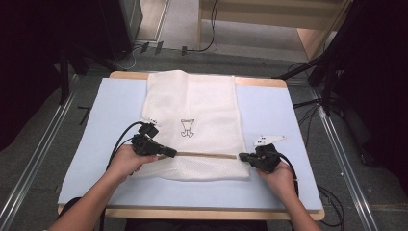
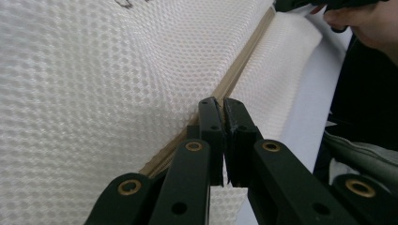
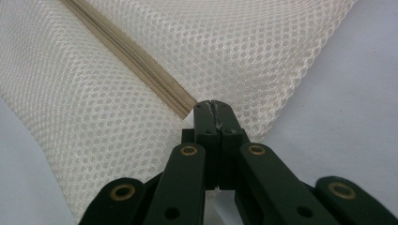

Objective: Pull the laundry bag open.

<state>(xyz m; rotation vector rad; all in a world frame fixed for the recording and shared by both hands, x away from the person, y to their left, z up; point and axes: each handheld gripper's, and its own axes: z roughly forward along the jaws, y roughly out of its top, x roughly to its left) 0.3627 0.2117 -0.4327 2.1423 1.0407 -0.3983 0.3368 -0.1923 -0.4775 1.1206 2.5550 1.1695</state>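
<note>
A pale blue table mat (image 1: 269, 110) carries a white mesh laundry bag (image 1: 192, 110), lying flat at its centre. The high view shows a small dark printed emblem (image 1: 187, 128) on the bag; no writing is legible. The gripper views resolve the honeycomb weave and the beige zipper (image 3: 131, 58). The left gripper (image 2: 223, 105) and right gripper (image 3: 214, 107) are each clamped on a zipper end.

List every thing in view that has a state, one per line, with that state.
mesh bag: lying flat on the table, near end creased.
zipper: closed along its visible length, stretched straight between the grippers.
left gripper: jaws shut at the zipper's left end.
right gripper: jaws shut at the zipper's right end.
</note>
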